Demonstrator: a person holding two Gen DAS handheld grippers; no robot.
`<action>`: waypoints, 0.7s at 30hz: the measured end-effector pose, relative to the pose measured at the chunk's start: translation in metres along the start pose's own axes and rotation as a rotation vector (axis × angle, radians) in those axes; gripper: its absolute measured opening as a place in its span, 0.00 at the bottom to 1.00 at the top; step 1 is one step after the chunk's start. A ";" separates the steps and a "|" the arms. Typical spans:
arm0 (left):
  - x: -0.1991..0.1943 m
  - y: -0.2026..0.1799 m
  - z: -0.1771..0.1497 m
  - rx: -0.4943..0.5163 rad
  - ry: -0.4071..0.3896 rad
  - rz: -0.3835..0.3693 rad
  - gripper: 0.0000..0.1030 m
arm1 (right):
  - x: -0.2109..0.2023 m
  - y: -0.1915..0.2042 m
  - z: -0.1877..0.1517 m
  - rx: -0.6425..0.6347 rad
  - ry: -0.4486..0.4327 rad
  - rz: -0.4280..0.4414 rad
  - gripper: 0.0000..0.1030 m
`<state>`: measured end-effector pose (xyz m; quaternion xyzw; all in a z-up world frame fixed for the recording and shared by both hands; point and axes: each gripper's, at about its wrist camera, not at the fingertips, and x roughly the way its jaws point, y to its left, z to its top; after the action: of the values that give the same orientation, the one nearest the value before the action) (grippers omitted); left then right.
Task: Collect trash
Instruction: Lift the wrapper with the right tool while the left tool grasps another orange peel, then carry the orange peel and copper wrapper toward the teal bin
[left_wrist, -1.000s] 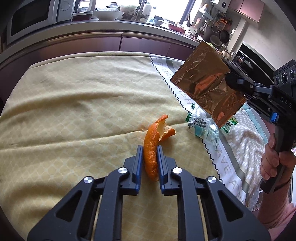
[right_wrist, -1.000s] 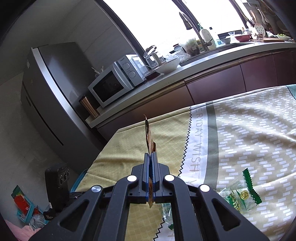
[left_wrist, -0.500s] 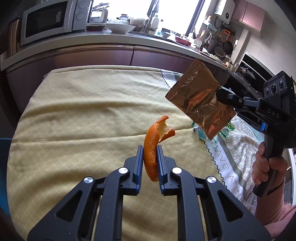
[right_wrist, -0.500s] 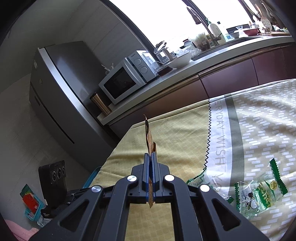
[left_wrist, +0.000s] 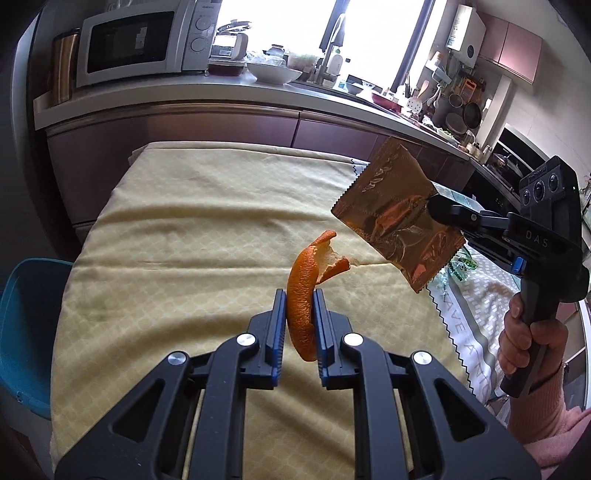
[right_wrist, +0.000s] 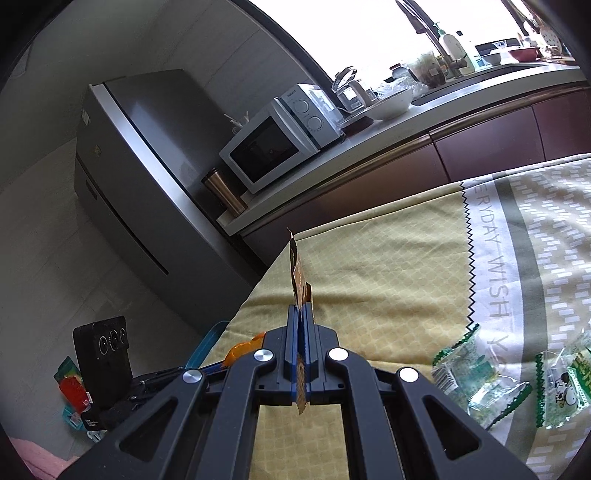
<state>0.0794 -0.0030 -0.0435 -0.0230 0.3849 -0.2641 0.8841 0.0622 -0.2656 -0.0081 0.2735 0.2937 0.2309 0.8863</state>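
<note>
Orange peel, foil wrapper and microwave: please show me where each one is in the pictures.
Orange peel (left_wrist: 301, 295): left wrist view, on the rind just above the gripper's fingers.
Foil wrapper (left_wrist: 391, 206): left wrist view, on the middle of its shiny face.
Microwave (right_wrist: 266, 147): right wrist view, on its dark door window.

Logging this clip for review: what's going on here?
A person is clearing trash off a table, one tool in each hand. The left tool is shut on an orange peel, held above the yellow cloth. The right tool is shut on a brown wrapper. Green-and-clear wrappers lie on the cloth.
</note>
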 end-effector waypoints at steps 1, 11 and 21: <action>-0.002 0.003 -0.001 -0.003 -0.003 0.004 0.14 | 0.002 0.003 0.000 -0.002 0.003 0.006 0.02; -0.023 0.027 -0.010 -0.047 -0.019 0.042 0.14 | 0.028 0.026 -0.001 -0.021 0.045 0.066 0.02; -0.043 0.051 -0.016 -0.095 -0.046 0.080 0.14 | 0.057 0.050 -0.001 -0.045 0.094 0.124 0.02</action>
<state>0.0671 0.0640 -0.0379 -0.0557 0.3772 -0.2094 0.9004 0.0902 -0.1959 0.0002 0.2600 0.3121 0.3046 0.8615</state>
